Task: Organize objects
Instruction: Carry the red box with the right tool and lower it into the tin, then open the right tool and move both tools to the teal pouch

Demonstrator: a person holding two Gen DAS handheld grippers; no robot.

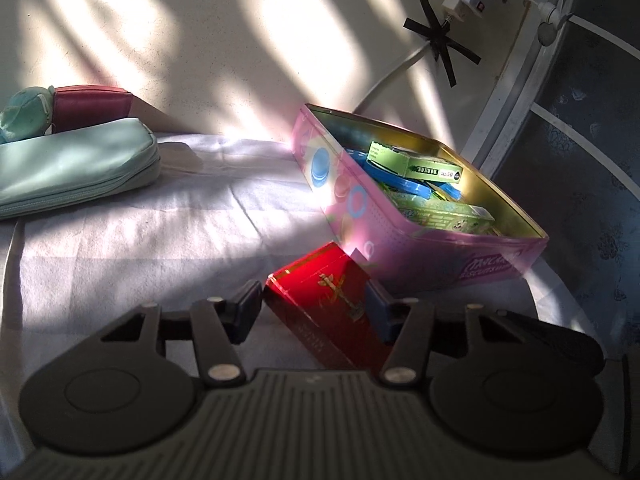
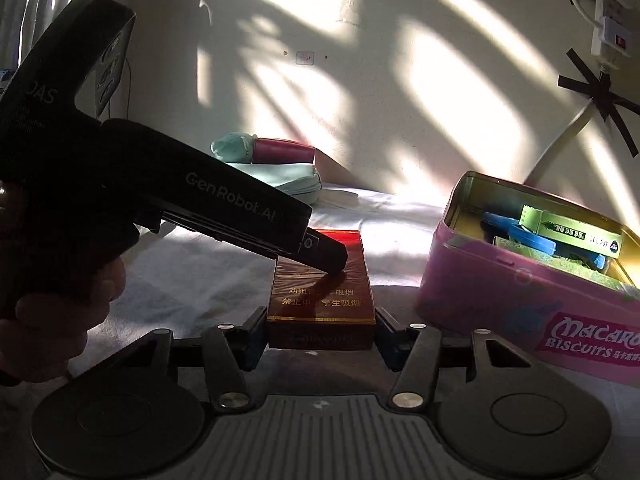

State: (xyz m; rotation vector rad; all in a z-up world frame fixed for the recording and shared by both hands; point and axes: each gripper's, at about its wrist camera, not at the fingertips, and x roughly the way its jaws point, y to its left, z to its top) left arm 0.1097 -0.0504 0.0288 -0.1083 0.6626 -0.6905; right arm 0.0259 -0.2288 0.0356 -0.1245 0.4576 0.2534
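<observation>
A: From the left wrist, what do you see?

B: The left gripper (image 1: pixel 316 304) is partly open around a red pack (image 1: pixel 320 280), which sits slantwise between its fingers, near the front edge of the tabletop (image 1: pixel 160 240). The right-hand pad lies against the pack and the other is just beside its corner. I cannot tell whether they really clamp it.

A: And around it?

B: Just behind the pack, toward the right edge, stands an open pink tin (image 1: pixel 360 216). It holds a green box (image 1: pixel 420 164) and some blue pieces (image 1: pixel 400 184). At the back left corner, against the wall (image 1: pixel 240 40), a long teal pouch (image 1: pixel 72 172) lies in front of a maroon pouch (image 1: pixel 92 100).

A: Now the right wrist view.

B: The right gripper (image 2: pixel 322 332) has its two pads on the long sides of the pack's near end (image 2: pixel 320 300), so it grips the pack. A hand (image 2: pixel 60 300) holds the left gripper, which reaches in from the left. One of its fingers (image 2: pixel 332 260) lies across the pack's top face, and the other is hidden.

A: And the tin?

B: It stands to the right of the pack (image 2: pixel 480 292), close by but apart. The pouches (image 2: pixel 288 184) are well behind, at the back edge.
</observation>
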